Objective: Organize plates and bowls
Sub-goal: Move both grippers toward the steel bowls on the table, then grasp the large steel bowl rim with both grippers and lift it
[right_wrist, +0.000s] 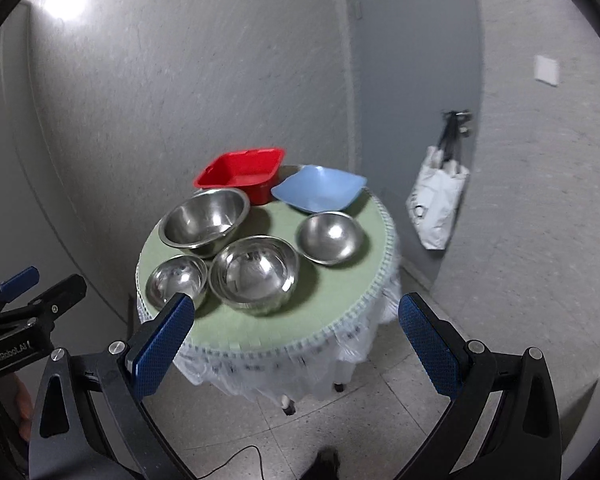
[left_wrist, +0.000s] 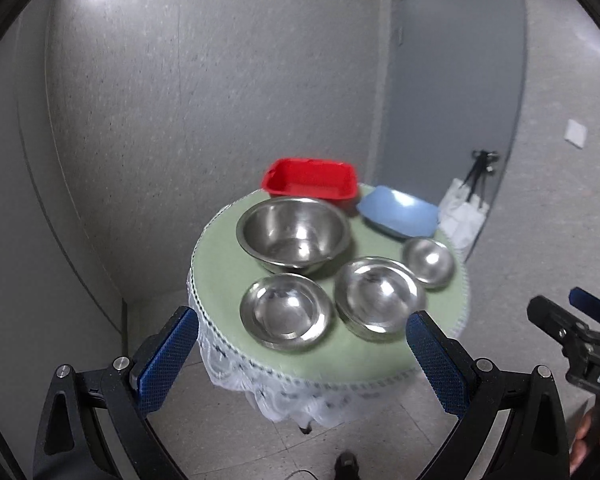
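Note:
A small round table with a green top (left_wrist: 220, 276) (right_wrist: 340, 280) holds a large steel bowl (left_wrist: 294, 232) (right_wrist: 204, 218), a middle steel bowl that looks like a nested stack (left_wrist: 378, 296) (right_wrist: 256, 272), two smaller steel bowls (left_wrist: 286, 310) (left_wrist: 430, 262) (right_wrist: 176, 280) (right_wrist: 328, 236), a red square tub (left_wrist: 312, 180) (right_wrist: 240, 174) and a blue square plate (left_wrist: 398, 212) (right_wrist: 320, 188). My left gripper (left_wrist: 302, 326) is open and empty, short of the table's near edge. My right gripper (right_wrist: 296, 312) is open and empty, also above the near edge.
A grey wall stands behind the table. A grey door (left_wrist: 456, 80) is at the right, with a white bag (left_wrist: 462, 216) (right_wrist: 440, 204) hanging from its handle. The floor is tiled. A lace cloth (right_wrist: 268, 372) hangs around the table.

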